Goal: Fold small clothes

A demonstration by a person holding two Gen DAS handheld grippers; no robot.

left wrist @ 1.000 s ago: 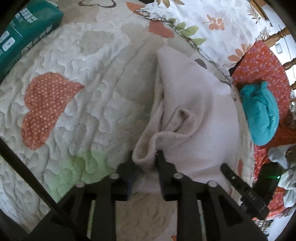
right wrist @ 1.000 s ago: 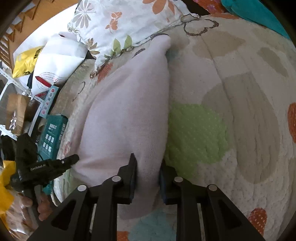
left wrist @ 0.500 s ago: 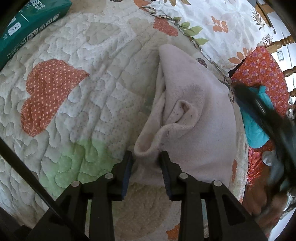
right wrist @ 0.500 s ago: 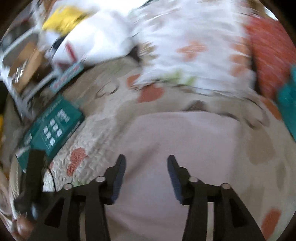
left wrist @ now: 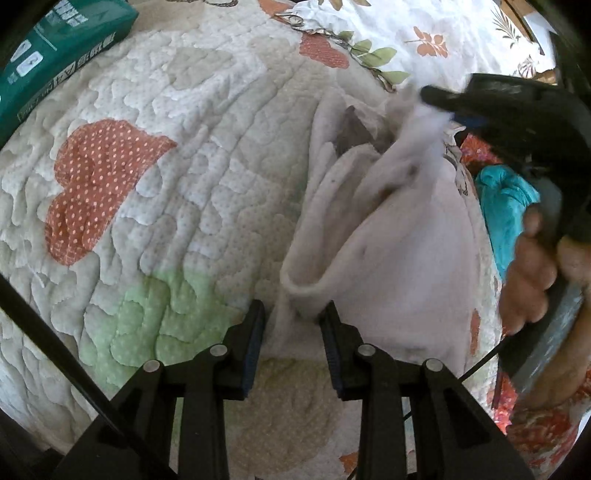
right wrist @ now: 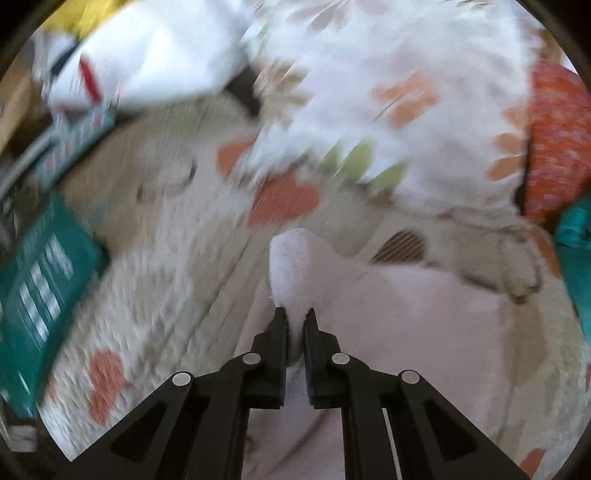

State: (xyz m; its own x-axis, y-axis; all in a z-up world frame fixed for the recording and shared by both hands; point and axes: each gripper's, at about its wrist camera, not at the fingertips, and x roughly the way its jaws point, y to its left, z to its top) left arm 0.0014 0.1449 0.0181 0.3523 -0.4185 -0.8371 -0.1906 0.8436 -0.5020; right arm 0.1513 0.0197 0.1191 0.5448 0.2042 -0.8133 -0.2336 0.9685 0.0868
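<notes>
A pale pink garment (left wrist: 399, 236) lies on the quilted bedspread (left wrist: 166, 184). My left gripper (left wrist: 291, 314) is shut on a thick bunched fold at the garment's near left edge. In the right wrist view my right gripper (right wrist: 295, 314) is shut on a far corner of the garment (right wrist: 406, 306), and the corner sticks up past the fingertips. The left wrist view shows the right gripper (left wrist: 434, 98) at the upper right, holding that corner off the bed. A person's hand (left wrist: 532, 266) holds it. The right wrist view is blurred by motion.
A teal box (left wrist: 55, 55) sits at the bed's far left. A floral pillow (left wrist: 424, 33) lies beyond the garment. A balled teal cloth (left wrist: 506, 210) rests on a red patterned fabric (right wrist: 554, 140) to the right. A white bag (right wrist: 147, 48) lies past the pillow.
My right gripper let go of the garment's near edge, opened, swung over to the far corner and shut on it, raising it. The left gripper kept its hold and stayed put.
</notes>
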